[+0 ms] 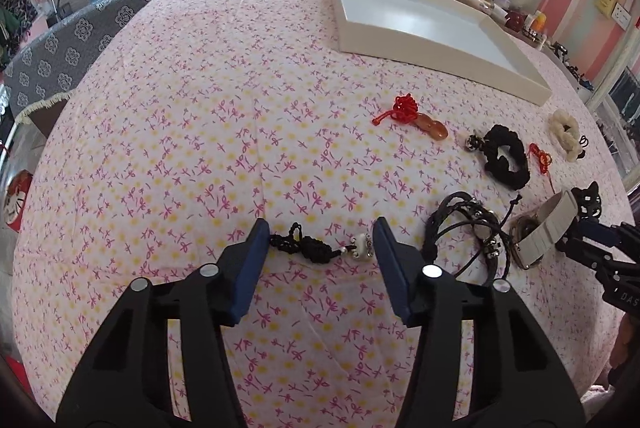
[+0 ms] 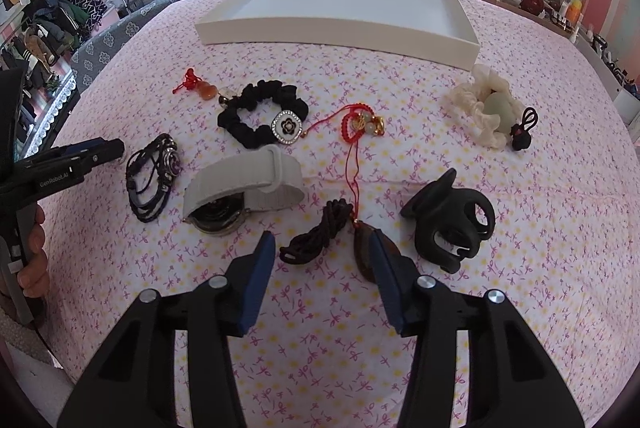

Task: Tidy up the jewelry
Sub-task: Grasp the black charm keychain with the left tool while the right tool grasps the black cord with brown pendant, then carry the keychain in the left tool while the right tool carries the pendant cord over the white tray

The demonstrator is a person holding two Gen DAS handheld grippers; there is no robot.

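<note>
In the left wrist view my left gripper (image 1: 321, 232) is open low over the floral cloth, and a black knotted cord with a white stone (image 1: 320, 248) lies between its fingertips. My right gripper (image 2: 321, 240) is open too, straddling a dark brown cord (image 2: 316, 236) whose brown pendant (image 2: 362, 248) is half hidden by the right finger. A white tray (image 2: 340, 28) sits empty at the far side. Between tray and grippers lie a white-banded watch (image 2: 240, 188), a black scrunchie (image 2: 264, 116), a red beaded cord (image 2: 360, 124) and a black claw clip (image 2: 452, 220).
Black leather bracelets (image 2: 154, 180), a red knot with an orange gourd (image 2: 200, 88), a cream scrunchie (image 2: 484, 104) and a small black bead charm (image 2: 522, 138) also lie on the cloth. A hand (image 2: 34, 252) holds the left gripper. A bed with quilts lies behind the tray.
</note>
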